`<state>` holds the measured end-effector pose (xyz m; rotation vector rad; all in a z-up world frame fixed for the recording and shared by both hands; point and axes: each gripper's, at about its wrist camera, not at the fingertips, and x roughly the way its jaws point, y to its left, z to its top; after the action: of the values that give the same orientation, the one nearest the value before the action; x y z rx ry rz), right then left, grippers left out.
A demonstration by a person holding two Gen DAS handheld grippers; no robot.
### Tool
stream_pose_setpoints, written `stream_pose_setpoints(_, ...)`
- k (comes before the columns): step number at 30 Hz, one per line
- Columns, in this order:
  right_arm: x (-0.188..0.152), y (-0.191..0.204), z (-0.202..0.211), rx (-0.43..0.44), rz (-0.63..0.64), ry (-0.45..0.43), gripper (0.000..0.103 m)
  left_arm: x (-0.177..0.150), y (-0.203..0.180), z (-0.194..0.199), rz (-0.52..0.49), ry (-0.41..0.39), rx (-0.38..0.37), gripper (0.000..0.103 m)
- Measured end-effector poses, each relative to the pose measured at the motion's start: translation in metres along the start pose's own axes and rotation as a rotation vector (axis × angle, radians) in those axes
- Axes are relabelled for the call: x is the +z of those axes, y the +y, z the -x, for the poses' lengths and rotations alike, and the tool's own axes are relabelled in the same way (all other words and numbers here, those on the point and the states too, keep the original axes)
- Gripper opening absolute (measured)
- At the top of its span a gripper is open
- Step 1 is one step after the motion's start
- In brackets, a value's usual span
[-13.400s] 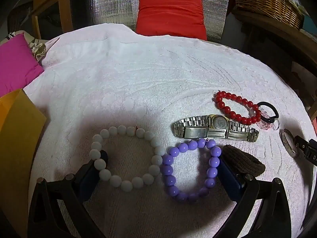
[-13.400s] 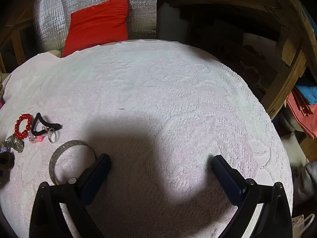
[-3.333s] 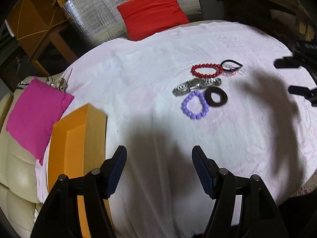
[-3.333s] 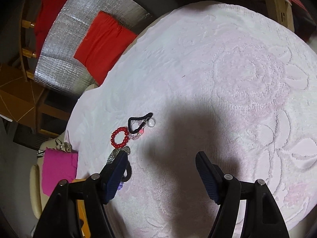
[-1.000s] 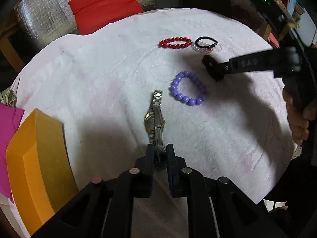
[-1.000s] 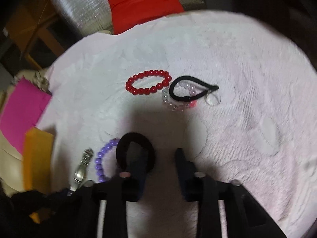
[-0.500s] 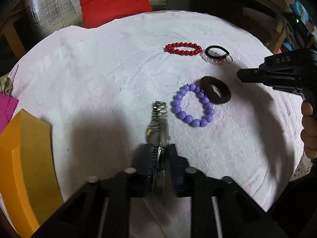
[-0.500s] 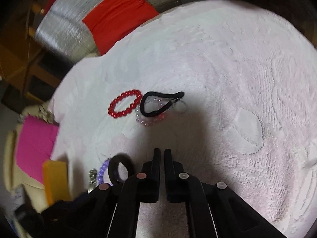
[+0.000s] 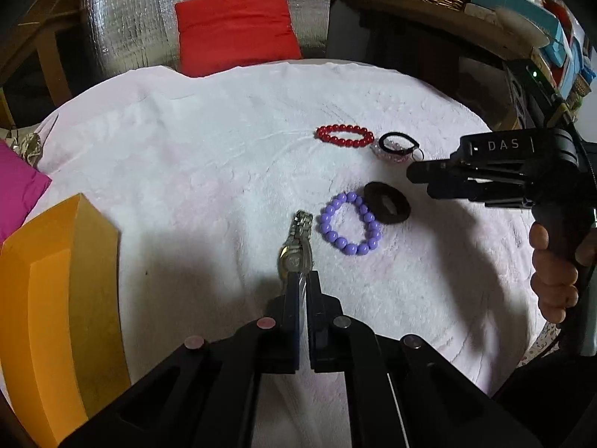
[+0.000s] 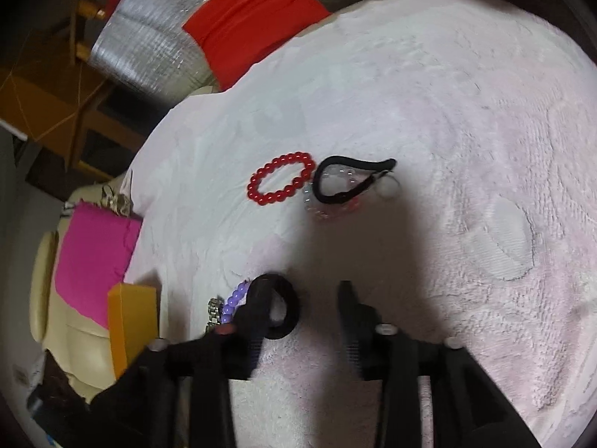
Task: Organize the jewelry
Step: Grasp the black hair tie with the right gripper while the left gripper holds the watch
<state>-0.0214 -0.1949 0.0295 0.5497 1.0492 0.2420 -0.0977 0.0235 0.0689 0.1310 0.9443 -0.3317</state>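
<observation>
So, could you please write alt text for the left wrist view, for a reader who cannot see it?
The left gripper is shut on one end of a silver watch lying on a pale pink cloth. Beyond lie a purple bead bracelet, a dark scrunchie and a red bead bracelet. The right gripper, held in a hand, is opening, with nothing between its jaws.

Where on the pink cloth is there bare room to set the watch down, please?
The widest bare patch lies between the orange box and the watch, running back toward the red cushion. Another lies on the near side of the purple bracelet. It is crowded where that bracelet, the dark scrunchie, red bracelet and black hair tie cluster.
</observation>
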Motion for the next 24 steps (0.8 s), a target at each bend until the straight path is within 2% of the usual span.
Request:
stream_pose_setpoints(2,-0.002,0.005,-0.002,-0.006,0.023,-0.001,0.043,-0.002,-0.001,-0.004,-0.011,0.017,0.011,0.003)
stream_pose_setpoints(5,-0.005,0.009,-0.008,-0.064,0.054,-0.012,0.043,-0.003,-0.004,-0.008,-0.033,0.034,0.003,0.004)
stream_pose_setpoints(8,-0.009,0.018,-0.017,-0.108,0.107,-0.019,0.043,0.0,-0.005,-0.016,-0.027,0.056,-0.012,0.017)
stream_pose_setpoints(9,-0.011,0.023,-0.019,-0.129,0.135,-0.022,0.042,0.0,-0.004,-0.019,-0.018,0.062,-0.011,0.025)
stream_pose_setpoints(10,-0.013,0.025,-0.021,-0.148,0.159,-0.023,0.036,-0.001,-0.003,-0.022,-0.01,0.067,-0.013,0.03)
stream_pose_setpoints(13,-0.021,0.041,-0.029,-0.254,0.282,-0.048,0.023,-0.002,-0.003,-0.03,0.006,0.085,-0.042,0.031)
stream_pose_setpoints(15,-0.026,0.049,-0.033,-0.305,0.352,-0.066,0.018,-0.002,-0.003,-0.035,0.01,0.086,-0.048,0.033)
stream_pose_setpoints(18,-0.028,0.053,-0.033,-0.341,0.384,-0.089,0.009,0.001,-0.003,-0.037,0.02,0.07,-0.054,0.033)
stream_pose_setpoints(21,-0.024,0.047,-0.028,-0.337,0.344,-0.101,0.009,0.005,0.001,-0.041,0.062,0.056,-0.06,0.031)
stream_pose_setpoints(24,-0.017,0.038,-0.02,-0.323,0.284,-0.111,0.009,0.007,0.0,-0.043,0.058,0.041,-0.027,0.015)
